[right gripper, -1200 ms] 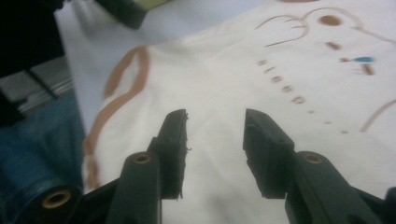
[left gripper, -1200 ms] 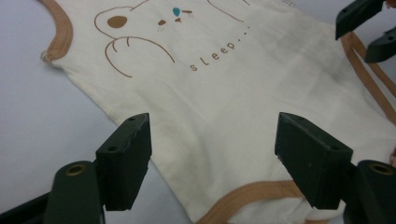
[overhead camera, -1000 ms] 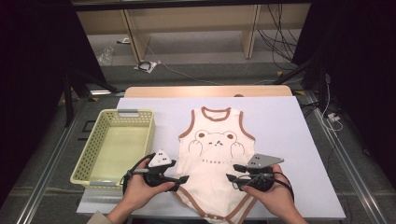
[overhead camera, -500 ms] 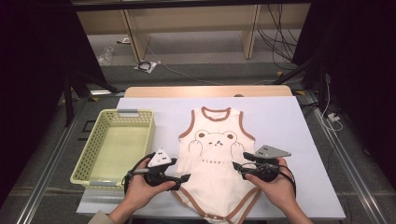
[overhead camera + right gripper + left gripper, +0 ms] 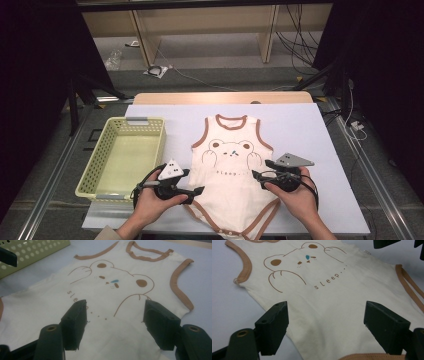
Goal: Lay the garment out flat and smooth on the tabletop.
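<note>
— High view first: where is the garment?

— Flat on the pale lilac table cover (image 5: 310, 130), face up, is the cream sleeveless baby bodysuit with brown trim and a bear print (image 5: 231, 165), its neck pointing away from me and its snap end nearest my side.

— And your hands?

— My left gripper (image 5: 196, 191) sits at the bodysuit's lower left edge, my right gripper (image 5: 258, 174) at its right edge by the word "sleep". In the left gripper view my jaws stand wide apart with only loose cloth lying between them — nothing pinched. The right jaws have just been opening and now stand spread over the fabric, holding nothing.

— Anything beside it?

— The pale yellow perforated plastic basket (image 5: 90, 172) stands to the left, near the bodysuit but apart from it.
</note>
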Demonstrator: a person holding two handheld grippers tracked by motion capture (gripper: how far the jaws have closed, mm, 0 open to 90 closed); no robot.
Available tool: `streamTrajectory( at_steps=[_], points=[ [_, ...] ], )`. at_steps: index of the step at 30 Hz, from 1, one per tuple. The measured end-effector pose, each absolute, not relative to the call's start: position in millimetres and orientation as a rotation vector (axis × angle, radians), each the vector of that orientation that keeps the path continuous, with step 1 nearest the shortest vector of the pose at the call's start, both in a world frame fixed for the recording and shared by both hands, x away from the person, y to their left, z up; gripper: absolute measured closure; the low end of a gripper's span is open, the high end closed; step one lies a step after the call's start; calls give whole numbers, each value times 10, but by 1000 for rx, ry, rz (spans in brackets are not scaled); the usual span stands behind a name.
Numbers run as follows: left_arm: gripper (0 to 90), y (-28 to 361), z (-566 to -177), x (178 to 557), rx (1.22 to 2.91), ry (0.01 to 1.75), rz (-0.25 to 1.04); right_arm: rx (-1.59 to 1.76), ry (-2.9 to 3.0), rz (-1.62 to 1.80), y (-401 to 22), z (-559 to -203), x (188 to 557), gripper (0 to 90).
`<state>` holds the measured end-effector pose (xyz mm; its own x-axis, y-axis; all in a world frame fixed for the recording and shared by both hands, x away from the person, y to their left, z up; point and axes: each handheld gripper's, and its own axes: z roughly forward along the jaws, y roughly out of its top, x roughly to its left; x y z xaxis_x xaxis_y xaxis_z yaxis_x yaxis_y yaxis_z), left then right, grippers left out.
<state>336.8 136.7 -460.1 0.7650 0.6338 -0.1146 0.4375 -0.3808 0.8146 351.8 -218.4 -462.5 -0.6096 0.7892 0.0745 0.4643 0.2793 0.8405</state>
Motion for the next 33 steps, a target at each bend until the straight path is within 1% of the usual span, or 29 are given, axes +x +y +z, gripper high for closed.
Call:
streamTrajectory(
  at_steps=[14,16,33],
  points=[
    [202,1358,-4600,3357,2036,793,289,1153,2130,1294,-2231,-4596,3543,369],
    [203,1360,-4603,3359,2037,795,291,1151,2117,1294,-2242,-4589,3541,393],
    [202,1346,-4572,3324,2027,792,324,1144,2073,1296,-2317,-4574,3507,398]
  ],
)
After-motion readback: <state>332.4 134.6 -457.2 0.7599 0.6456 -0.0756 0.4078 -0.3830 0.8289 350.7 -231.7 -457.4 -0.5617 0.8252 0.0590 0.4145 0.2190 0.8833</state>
